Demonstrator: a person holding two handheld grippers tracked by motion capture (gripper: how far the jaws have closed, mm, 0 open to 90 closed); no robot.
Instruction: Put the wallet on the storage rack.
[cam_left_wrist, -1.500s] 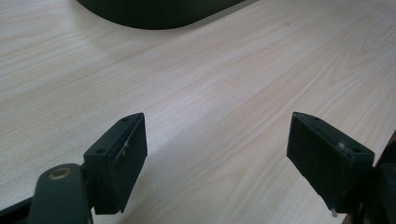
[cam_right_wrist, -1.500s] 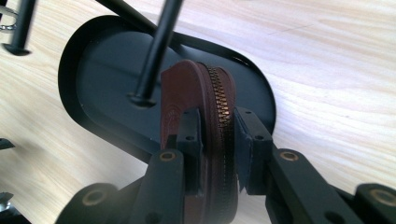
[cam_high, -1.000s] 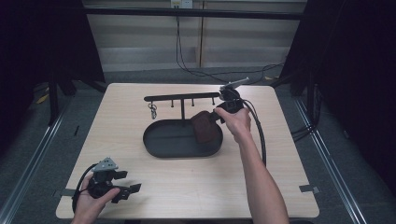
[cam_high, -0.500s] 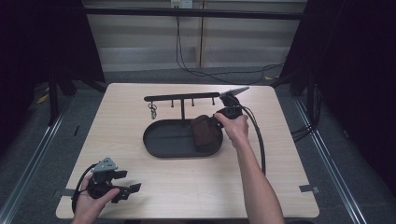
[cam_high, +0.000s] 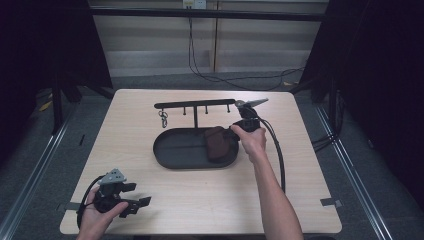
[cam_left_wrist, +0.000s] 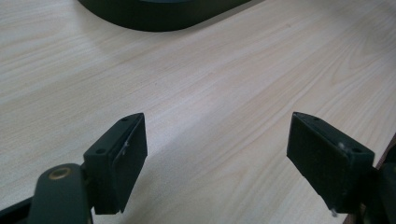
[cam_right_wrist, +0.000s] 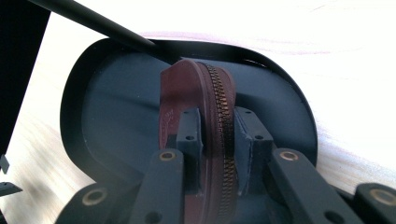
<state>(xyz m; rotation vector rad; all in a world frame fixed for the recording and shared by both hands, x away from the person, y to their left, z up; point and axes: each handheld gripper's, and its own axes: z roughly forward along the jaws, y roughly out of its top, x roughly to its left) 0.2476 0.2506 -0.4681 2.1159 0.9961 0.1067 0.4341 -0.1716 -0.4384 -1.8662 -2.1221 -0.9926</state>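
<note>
This looks like a lab or recording booth: a lone pale wood-grain worktop (cam_high: 200, 200) stands on grey carpet (cam_high: 30, 165) between dark curtains (cam_high: 45, 45), with cables (cam_high: 210, 70) trailing along a plain panelled wall (cam_high: 150, 50) and tape marks (cam_high: 331, 202) at the worktop's edge.

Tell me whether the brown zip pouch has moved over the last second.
Yes. In the high view the brown zip pouch, clamped in the right gripper, has shifted slightly away from the hook rack and further into the black oval tray.
</note>
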